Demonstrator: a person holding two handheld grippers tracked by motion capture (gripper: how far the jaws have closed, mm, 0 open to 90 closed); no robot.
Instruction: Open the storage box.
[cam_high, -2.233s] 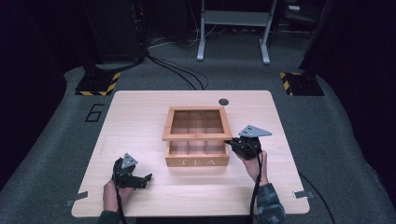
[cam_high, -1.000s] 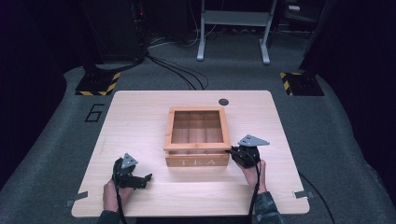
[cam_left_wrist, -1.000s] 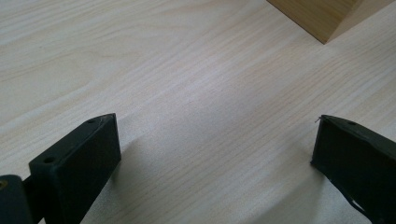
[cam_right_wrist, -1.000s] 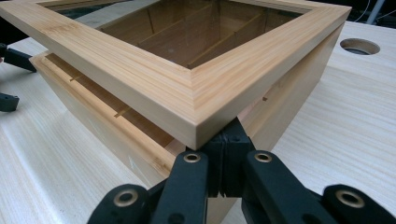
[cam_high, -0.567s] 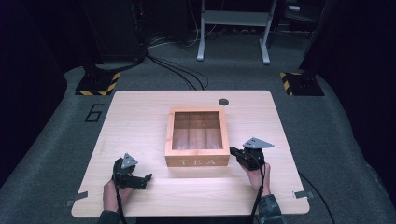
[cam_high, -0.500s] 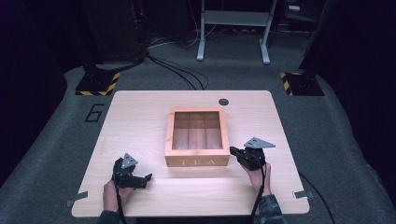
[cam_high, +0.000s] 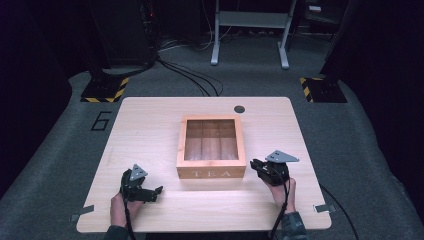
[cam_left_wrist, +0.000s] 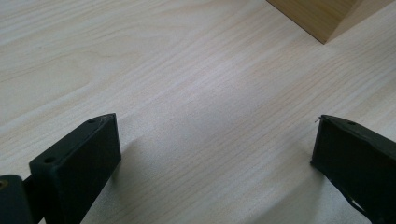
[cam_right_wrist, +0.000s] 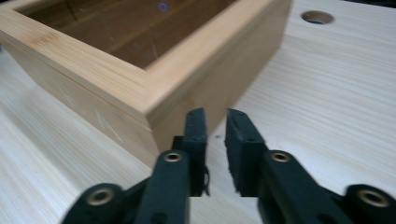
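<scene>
my right tool (cam_high: 258, 165), nearly clenched, has drawn back from the now-shut tea box (cam_high: 211, 146) at the table's (cam_high: 150, 120) middle to its near right corner, so closing looks done; left tool (cam_high: 152, 192) rests released near-left.

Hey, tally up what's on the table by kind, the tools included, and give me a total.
Wooden tea box: 1
Handheld tools: 2, the left tool open, the right tool nearly closed on nothing beside the box
Round cable hole in the table top: 1
Total: 4
</scene>
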